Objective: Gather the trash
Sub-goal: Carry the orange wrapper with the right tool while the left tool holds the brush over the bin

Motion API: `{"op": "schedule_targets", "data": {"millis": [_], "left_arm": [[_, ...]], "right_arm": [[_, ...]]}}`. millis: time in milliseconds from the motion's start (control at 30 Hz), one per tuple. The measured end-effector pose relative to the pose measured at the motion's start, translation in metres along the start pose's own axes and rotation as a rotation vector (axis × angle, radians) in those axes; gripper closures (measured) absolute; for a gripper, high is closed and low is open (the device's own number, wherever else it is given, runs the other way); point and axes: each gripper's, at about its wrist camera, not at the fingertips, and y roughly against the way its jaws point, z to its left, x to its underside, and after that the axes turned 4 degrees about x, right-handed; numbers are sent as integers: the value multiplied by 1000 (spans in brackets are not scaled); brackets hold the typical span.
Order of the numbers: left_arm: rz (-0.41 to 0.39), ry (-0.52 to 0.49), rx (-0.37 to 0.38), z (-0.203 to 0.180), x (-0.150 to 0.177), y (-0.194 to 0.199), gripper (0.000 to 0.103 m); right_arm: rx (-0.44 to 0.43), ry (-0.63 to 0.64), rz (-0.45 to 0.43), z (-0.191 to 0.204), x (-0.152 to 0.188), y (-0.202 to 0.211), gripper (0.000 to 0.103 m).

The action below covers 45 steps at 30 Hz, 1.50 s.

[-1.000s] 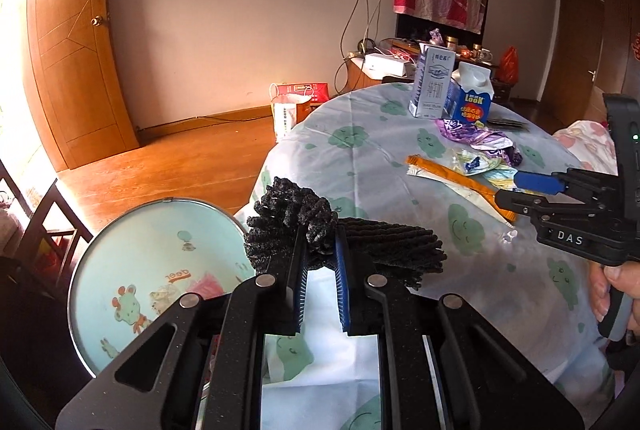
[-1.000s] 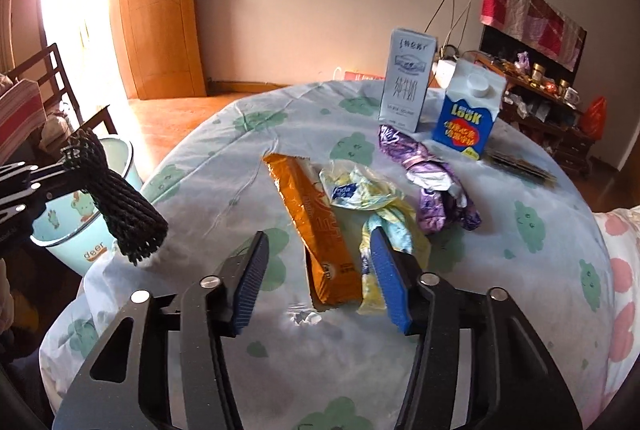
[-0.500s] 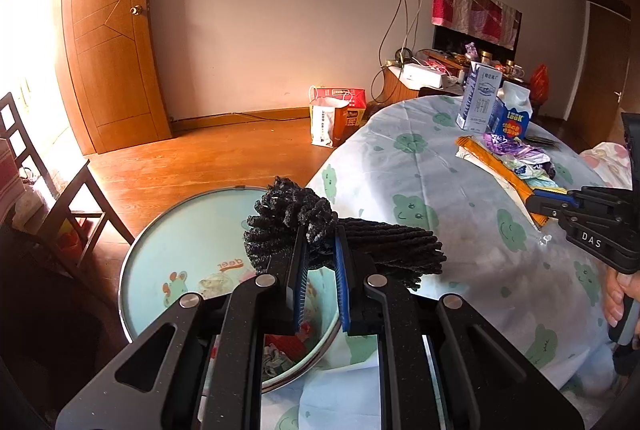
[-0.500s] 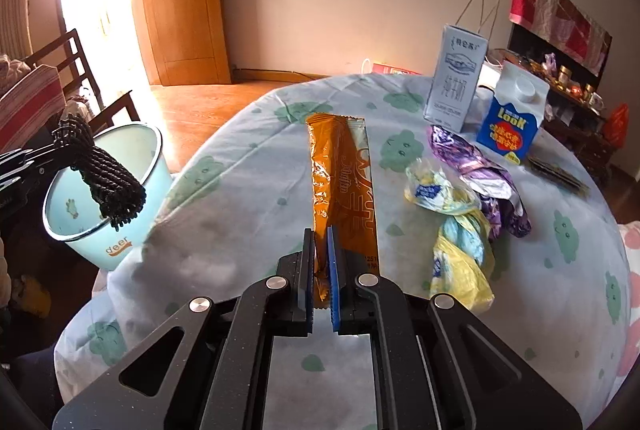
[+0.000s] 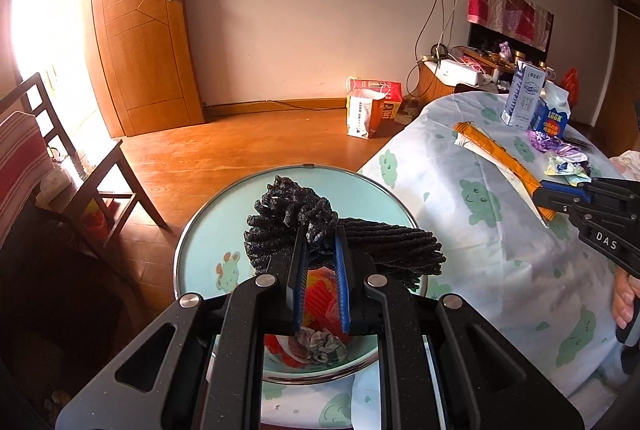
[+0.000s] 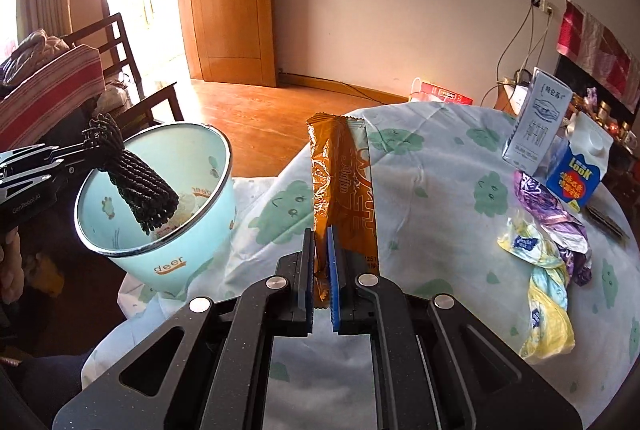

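- Wooden floor, a wooden door and a round table (image 6: 440, 166) with a pale printed cloth make the room; the table lies ahead and to the right of both claws.
- Left gripper (image 5: 320, 258) is narrow, pinching a black foam net (image 5: 304, 226) that hangs over the mouth of the bin (image 5: 192, 230), directly below its tips.
- I judge the net is very light, soft and springy, so a pinch anywhere on it holds.
- Right gripper (image 6: 320, 262) is clamped on the near end of an orange wrapper (image 6: 340, 182), which stretches away from the jaws over the table edge.
- This wrapper looks thin, floppy and slippery; an end grip seems enough, but it may swing.
- Inside the bin there are already red and grey scraps (image 5: 320, 342).
- To the right of the right claw lie crumpled wrappers (image 6: 548, 242); beyond them stand two cartons (image 6: 536, 122).
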Motion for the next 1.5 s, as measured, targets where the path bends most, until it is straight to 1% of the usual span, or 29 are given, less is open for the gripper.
{"op": "schedule_targets", "data": {"millis": [433, 1000, 1500], "left_arm": [[1, 48, -58, 34, 3, 4, 91], [21, 70, -105, 51, 7, 3, 91], [24, 88, -120, 56, 6, 1, 91]], "right_arm": [[-61, 67, -8, 32, -21, -16, 96], [-107, 146, -15, 66, -30, -28, 96], [-127, 204, -29, 85, -33, -28, 96]]}}
